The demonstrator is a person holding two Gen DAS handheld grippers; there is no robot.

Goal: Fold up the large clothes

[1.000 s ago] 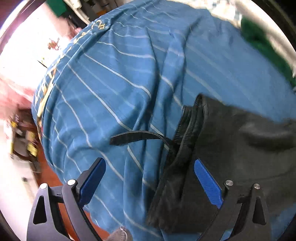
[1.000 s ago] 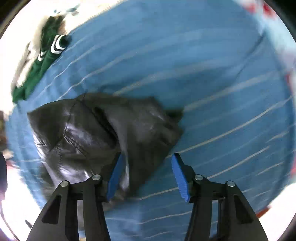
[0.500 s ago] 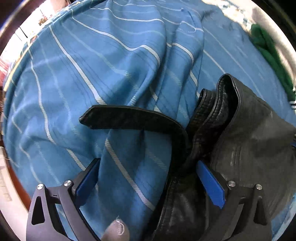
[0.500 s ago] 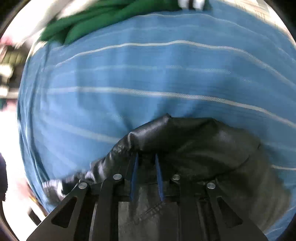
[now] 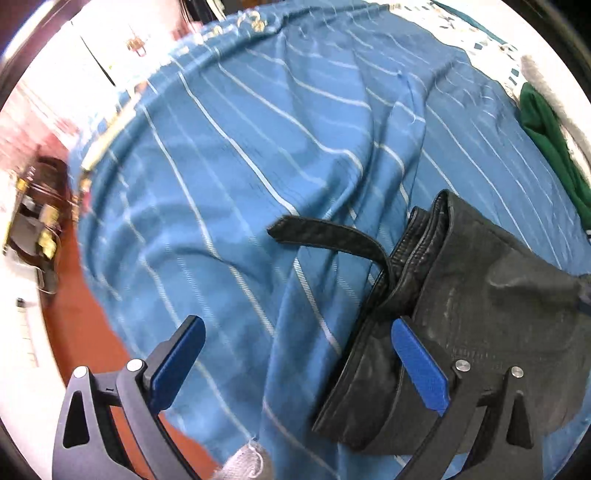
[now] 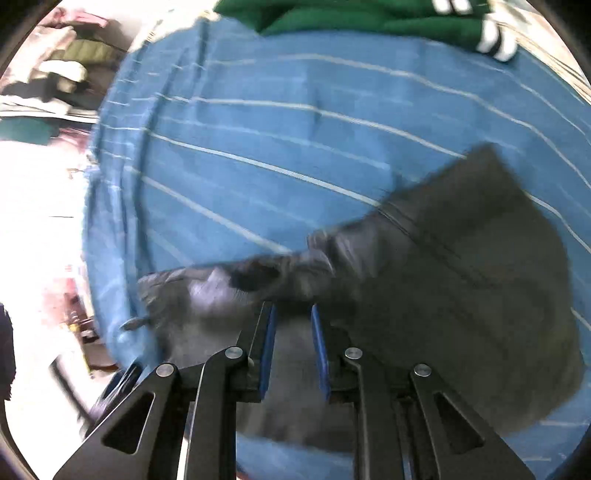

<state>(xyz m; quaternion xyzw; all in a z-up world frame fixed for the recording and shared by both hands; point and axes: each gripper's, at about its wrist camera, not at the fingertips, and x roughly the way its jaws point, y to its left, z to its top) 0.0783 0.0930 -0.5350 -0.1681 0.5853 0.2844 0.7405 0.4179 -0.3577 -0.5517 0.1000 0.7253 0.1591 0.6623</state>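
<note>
A black leather garment [image 5: 498,314] lies bunched on a blue striped sheet [image 5: 258,147], and a loose strap [image 5: 332,236] sticks out to its left. My left gripper [image 5: 295,323] hangs open just above the sheet. Its right finger [image 5: 417,369] is over the garment's folded edge, its left finger over bare sheet. In the right wrist view my right gripper [image 6: 292,310] is shut on a fold of the black garment [image 6: 461,258], which is blurred and spreads to the right across the sheet [image 6: 258,129].
A green garment with white stripes [image 6: 369,14] lies at the sheet's far edge, and the same green garment [image 5: 546,136] shows at the right in the left wrist view. Beyond the sheet's left edge are a red-brown floor [image 5: 85,332] and room clutter [image 6: 62,77].
My right gripper closed on the black garment, then rolled and swung across with it. My left gripper stayed open, dipped close to the strap, then drew back.
</note>
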